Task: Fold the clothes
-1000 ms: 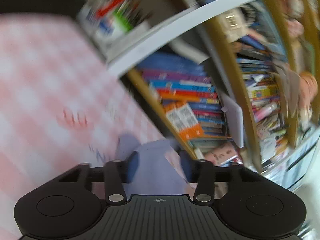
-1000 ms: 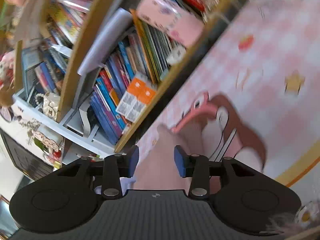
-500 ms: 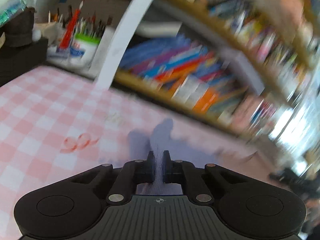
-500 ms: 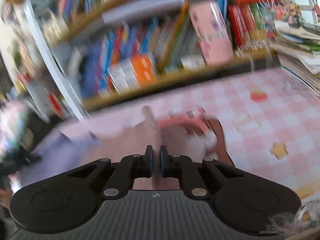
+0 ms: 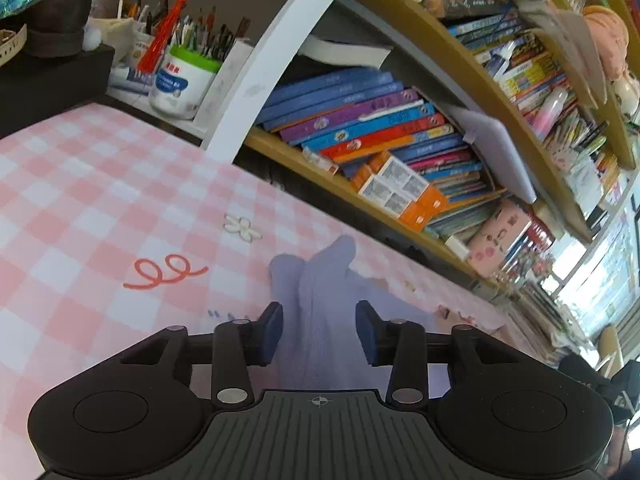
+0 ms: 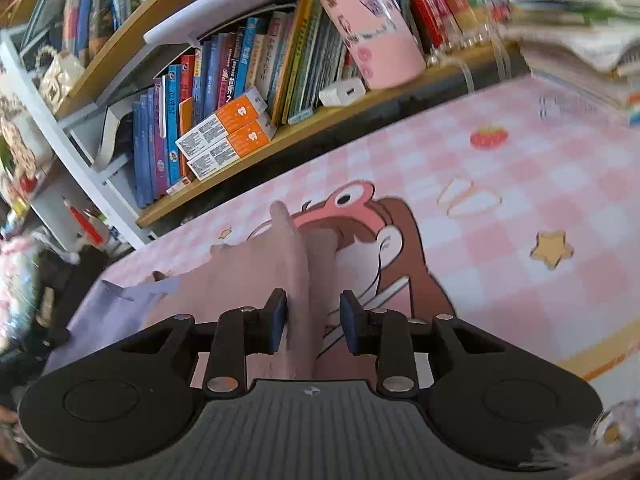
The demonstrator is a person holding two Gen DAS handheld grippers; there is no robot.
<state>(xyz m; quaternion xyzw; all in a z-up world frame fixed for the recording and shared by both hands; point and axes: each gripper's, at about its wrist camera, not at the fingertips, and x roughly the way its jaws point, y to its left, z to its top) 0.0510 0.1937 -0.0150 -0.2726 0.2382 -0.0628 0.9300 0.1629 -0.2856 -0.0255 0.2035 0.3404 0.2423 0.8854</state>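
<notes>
Both the left gripper [image 5: 319,330] and right gripper [image 6: 313,327] are opening, releasing the lavender-and-pink garment [image 6: 256,280] onto the checked tablecloth [image 5: 80,200], fabric lying loose between their jaws.

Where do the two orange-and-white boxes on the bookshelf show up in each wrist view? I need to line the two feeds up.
Left wrist view: the orange-and-white boxes lie right of centre, on the wooden shelf edge below the slanted books.
Right wrist view: the orange-and-white boxes lie upper left, stacked in front of the upright books.
Shared landmark: the pink patterned box on the same shelf.
</notes>
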